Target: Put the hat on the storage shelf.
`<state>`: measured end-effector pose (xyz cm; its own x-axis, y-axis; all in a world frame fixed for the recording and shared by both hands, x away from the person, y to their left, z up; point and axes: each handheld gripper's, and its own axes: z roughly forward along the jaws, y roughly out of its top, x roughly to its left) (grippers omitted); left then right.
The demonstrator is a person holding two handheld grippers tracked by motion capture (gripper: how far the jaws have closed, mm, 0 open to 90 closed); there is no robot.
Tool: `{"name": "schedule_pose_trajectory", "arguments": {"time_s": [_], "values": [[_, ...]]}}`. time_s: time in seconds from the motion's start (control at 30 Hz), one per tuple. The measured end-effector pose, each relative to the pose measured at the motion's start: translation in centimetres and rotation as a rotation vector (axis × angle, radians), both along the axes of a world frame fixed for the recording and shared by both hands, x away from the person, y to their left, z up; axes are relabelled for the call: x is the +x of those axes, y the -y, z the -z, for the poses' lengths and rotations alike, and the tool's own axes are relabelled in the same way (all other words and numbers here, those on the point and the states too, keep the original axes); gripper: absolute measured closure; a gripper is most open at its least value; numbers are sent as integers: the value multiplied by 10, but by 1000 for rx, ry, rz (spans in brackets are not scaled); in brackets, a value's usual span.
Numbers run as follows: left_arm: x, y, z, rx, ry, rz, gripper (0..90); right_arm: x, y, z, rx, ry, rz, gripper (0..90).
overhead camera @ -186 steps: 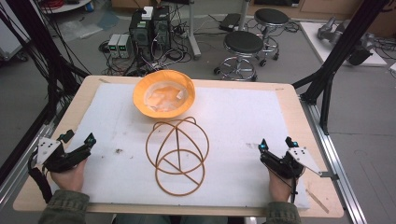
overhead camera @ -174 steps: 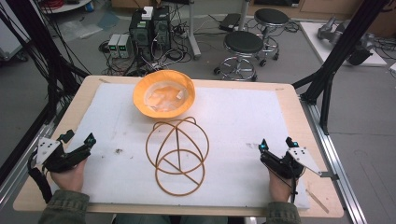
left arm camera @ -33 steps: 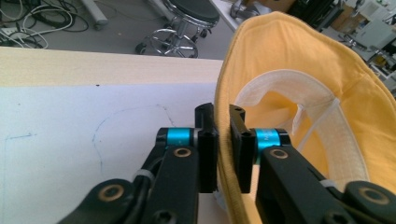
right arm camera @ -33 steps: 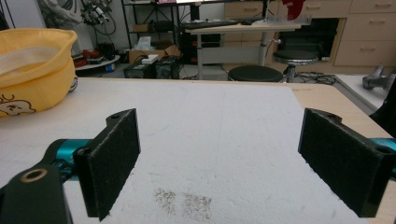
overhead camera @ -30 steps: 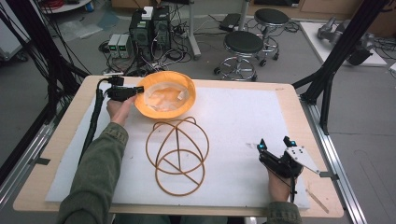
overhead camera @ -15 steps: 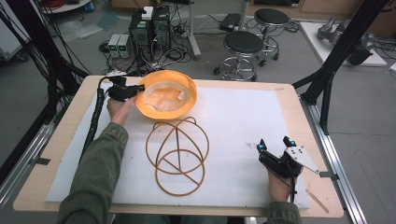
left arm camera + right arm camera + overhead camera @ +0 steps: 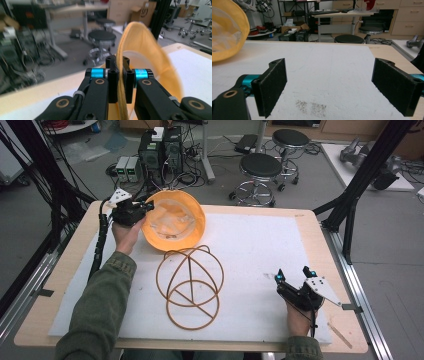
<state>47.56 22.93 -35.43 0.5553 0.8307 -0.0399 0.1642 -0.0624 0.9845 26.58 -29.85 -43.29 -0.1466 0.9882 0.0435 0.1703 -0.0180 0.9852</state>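
At the far left of the tabletop (image 7: 300,227), the left tool (image 7: 119,75) is clamped on the rim of the orange bowl (image 7: 175,220), which is tilted up on edge. Near the bowl, a wire frame of brown hoops (image 7: 190,287) lies on the white mat (image 7: 260,265). The right tool (image 7: 329,87) rests at the near right, jaws set wide and holding nothing.

Even, diffuse overhead light falls on the white worktop (image 7: 260,250), bright and without glare, leaving only soft shadows. The high view is slightly grainy, its straight edges bowing near the frame's borders. In the left gripper view, the background room blurs; the close yellow rim (image 7: 147,47) smears softly.
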Motion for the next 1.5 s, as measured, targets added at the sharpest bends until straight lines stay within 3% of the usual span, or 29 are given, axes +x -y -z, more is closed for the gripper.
{"name": "schedule_pose_trajectory", "arguments": {"time_s": [0.07, 0.2, 0.3, 0.43, 0.53, 0.8, 1.1, 1.27, 1.5], "values": [[-9, 1, -7, 21, 76, 8, 867, 0, 0, 0, -1, -1, 0, 117], [-21, 3, -19, 41, 181, 10, 868, 0, 0, 0, 0, -1, 4, 116], [-32, 3, -32, 19, 250, 6, 868, 0, 0, 0, 0, -3, 2, 117], [-43, -1, -46, -38, 308, 9, 867, 0, 0, 0, 0, -4, 2, 116], [-50, -3, -55, -66, 337, 14, 867, 0, -1, 0, 3, -6, 4, 116], [-59, -3, -78, -70, 421, 6, 867, 0, -1, 0, 1, 0, 8, 116], [-73, -2, -97, -97, 470, 25, 866, -1, -1, 0, 5, 2, 6, 116], [-86, 2, -107, -77, 501, 37, 865, -1, -1, 0, 3, 4, 6, 116], [-104, 6, -109, -96, 527, 65, 865, -1, -1, -1, 3, 5, 5, 116]]}}
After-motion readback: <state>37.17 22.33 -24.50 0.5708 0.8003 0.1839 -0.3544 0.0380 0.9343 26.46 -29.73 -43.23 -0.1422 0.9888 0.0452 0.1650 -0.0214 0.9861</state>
